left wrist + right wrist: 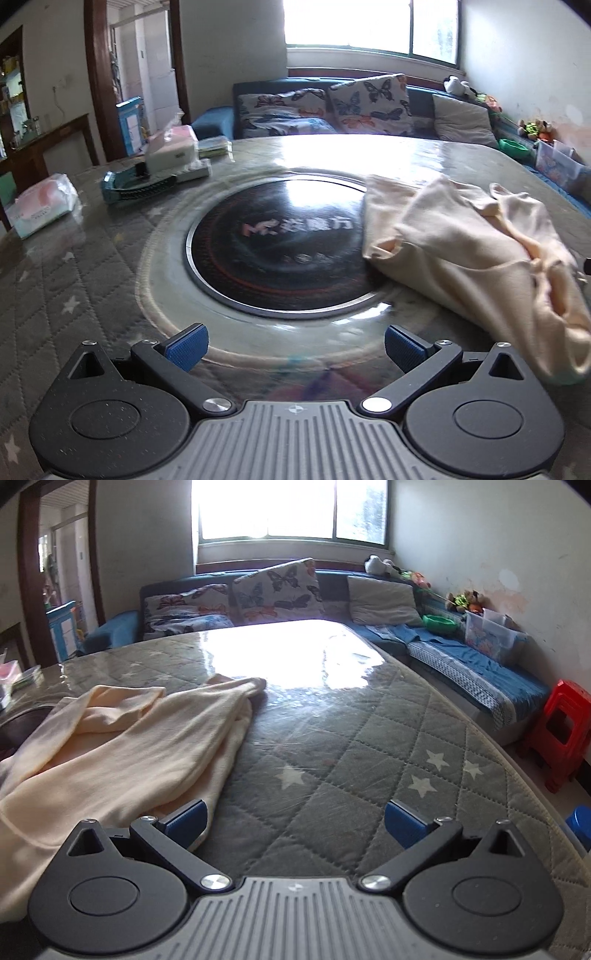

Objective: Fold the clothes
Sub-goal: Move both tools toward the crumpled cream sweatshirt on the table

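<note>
A cream garment (476, 251) lies crumpled on the table, right of the black round hob (280, 247). In the right wrist view the same garment (122, 746) spreads over the left half of the quilted table cover (351, 775). My left gripper (295, 349) is open and empty, low over the table, with the garment just to its right. My right gripper (295, 825) is open and empty; its left fingertip (188, 821) is at the garment's near edge.
A tissue pack (40, 210), a teal tray (136, 184) and a tissue box (171, 147) sit at the table's left. A sofa with butterfly cushions (273, 587) runs behind. A red stool (561, 727) stands at the right, past the table's edge.
</note>
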Action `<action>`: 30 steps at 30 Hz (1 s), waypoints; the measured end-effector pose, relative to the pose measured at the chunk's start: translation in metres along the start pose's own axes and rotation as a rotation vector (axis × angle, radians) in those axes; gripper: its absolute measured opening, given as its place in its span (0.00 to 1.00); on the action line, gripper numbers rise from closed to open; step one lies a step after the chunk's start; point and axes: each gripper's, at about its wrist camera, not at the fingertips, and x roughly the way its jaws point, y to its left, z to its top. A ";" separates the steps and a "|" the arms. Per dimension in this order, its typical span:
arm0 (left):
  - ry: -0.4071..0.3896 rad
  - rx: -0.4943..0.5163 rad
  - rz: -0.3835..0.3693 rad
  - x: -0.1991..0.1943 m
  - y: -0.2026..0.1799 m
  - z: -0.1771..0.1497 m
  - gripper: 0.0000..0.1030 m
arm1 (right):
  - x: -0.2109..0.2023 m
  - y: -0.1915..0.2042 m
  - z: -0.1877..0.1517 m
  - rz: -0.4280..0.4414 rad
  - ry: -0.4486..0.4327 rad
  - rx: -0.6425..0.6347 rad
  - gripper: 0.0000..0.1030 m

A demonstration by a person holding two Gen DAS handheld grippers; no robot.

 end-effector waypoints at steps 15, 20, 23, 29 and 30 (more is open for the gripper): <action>0.057 0.027 -0.037 -0.009 -0.034 -0.006 1.00 | -0.049 0.028 -0.026 0.109 0.021 -0.141 1.00; 0.071 0.047 -0.040 -0.013 -0.041 -0.009 1.00 | -0.055 0.033 -0.031 0.139 0.034 -0.149 1.00; 0.073 0.055 -0.045 -0.016 -0.045 -0.010 1.00 | -0.058 0.033 -0.034 0.149 0.035 -0.146 1.00; 0.071 0.079 -0.049 -0.022 -0.054 -0.013 1.00 | -0.063 0.034 -0.037 0.163 0.033 -0.144 1.00; 0.071 0.083 -0.050 -0.023 -0.056 -0.014 1.00 | -0.064 0.034 -0.037 0.165 0.031 -0.146 1.00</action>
